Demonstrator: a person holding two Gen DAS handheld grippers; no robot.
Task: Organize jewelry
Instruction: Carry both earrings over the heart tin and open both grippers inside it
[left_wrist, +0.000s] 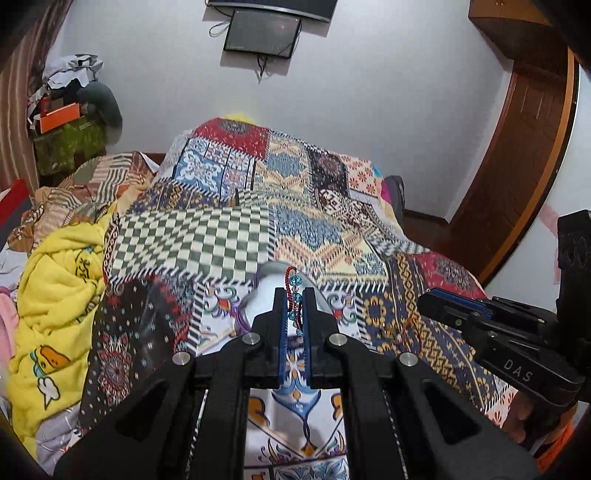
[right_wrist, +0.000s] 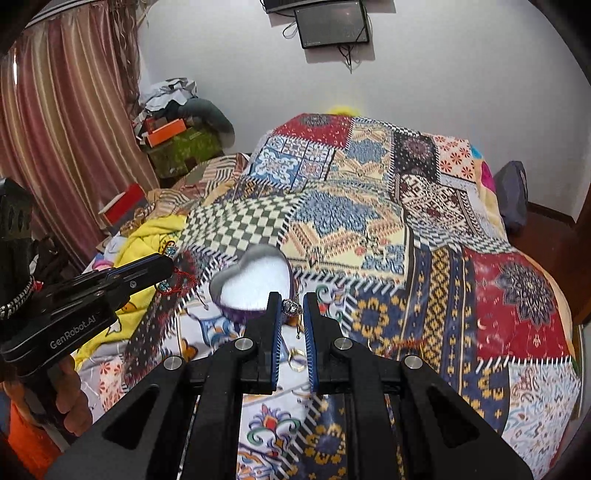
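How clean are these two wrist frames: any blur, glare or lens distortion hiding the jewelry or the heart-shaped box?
Left wrist view: strong fisheye bending at the door frame; bedspread slightly smeared; beaded bracelet in the left gripper sharp. Right wrist view: dark vignette corners; heart-shaped box soft, its white inside washed out; earring in the right gripper readable. Even lighting, no hard shadows.

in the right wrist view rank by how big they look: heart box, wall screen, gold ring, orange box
1. heart box, though it is nearest, so unsure
2. wall screen, close behind
3. orange box
4. gold ring
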